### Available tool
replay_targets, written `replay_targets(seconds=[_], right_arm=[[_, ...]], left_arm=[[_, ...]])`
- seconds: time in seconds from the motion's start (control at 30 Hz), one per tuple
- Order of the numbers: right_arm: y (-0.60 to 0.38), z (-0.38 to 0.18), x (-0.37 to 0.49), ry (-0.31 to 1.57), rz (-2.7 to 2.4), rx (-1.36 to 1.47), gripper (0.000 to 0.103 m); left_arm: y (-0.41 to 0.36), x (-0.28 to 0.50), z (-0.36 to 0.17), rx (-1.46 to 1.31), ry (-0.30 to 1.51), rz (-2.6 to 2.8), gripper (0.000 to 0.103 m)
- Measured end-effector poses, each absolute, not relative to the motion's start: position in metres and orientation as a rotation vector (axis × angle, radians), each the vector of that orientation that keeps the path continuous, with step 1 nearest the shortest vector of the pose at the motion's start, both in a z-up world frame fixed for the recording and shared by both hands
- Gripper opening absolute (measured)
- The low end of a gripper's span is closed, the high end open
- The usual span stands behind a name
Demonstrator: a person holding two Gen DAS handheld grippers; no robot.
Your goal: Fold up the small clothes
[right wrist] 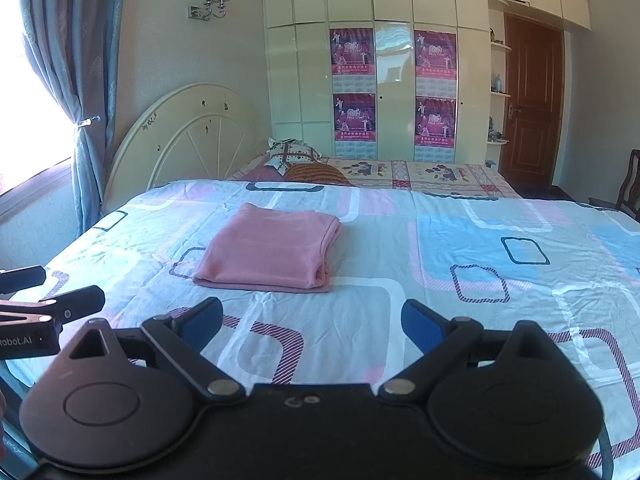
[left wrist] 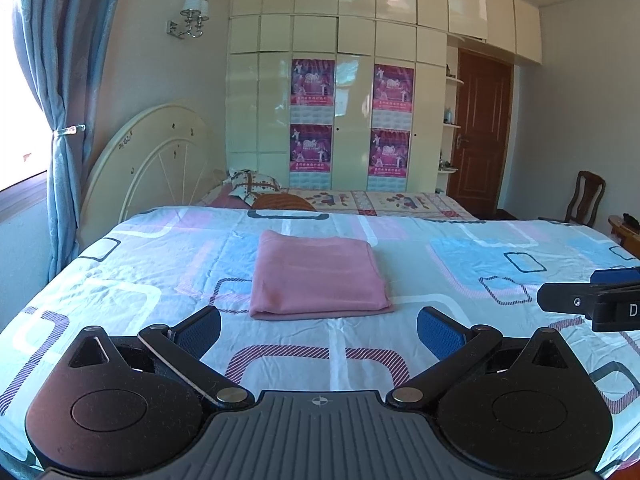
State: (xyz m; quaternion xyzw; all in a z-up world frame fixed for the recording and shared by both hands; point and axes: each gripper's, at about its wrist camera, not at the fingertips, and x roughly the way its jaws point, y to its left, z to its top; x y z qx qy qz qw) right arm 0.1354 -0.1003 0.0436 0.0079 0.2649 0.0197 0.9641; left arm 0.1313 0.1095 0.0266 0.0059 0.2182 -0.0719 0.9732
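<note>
1. Far left: blue curtain (left wrist: pixel 64 120) tied back beside a bright window; wall lamp (left wrist: pixel 192 14) above a cream arched headboard (left wrist: pixel 160 156).
2. Left gripper (left wrist: pixel 319 330): fingers spread wide, blue pads (left wrist: pixel 200 334) apart, nothing between them. It hangs above the near edge of the bed, clear of the cloth. In the right wrist view its black finger pokes in at the left edge (right wrist: pixel 76 300).
3. Centre: pink cloth (left wrist: pixel 316 276) lies folded into a neat rectangle, flat on the patterned bedsheet (left wrist: pixel 420 272). Folded layers show along its right side in the right wrist view (right wrist: pixel 272 248). Neither gripper touches it; it sits ahead of the left gripper and left of centre for the right one.
4. Behind the cloth: a patterned pillow (left wrist: pixel 252 184) and an orange-brown bundle (left wrist: pixel 284 202) near the headboard, on a second floral cover.
5. Back wall: cream wardrobe (left wrist: pixel 340 100), doors closed, contents hidden; four pink posters (left wrist: pixel 312 82) stuck on it. Open corner shelves (left wrist: pixel 450 124) next to it hold small items, too small to tell.
6. Right gripper (right wrist: pixel 312 326): released, fingers wide apart, empty, over the sheet near the front edge. Seen side-on at the right edge of the left wrist view (left wrist: pixel 592 300).
7. Far right: brown door (left wrist: pixel 480 132), closed; wooden chair (left wrist: pixel 584 200) by the wall.
</note>
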Motion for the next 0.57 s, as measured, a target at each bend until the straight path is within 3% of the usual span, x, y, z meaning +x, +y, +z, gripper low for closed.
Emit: replay_targets(seconds=[0.57], right_arm=[[-0.1030,0.0416,0.1346,0.539,0.042,0.007,0.096]], left_arm=[[0.1104,0.1290,0.0268,-0.004,0.429,-0.158,0.103]])
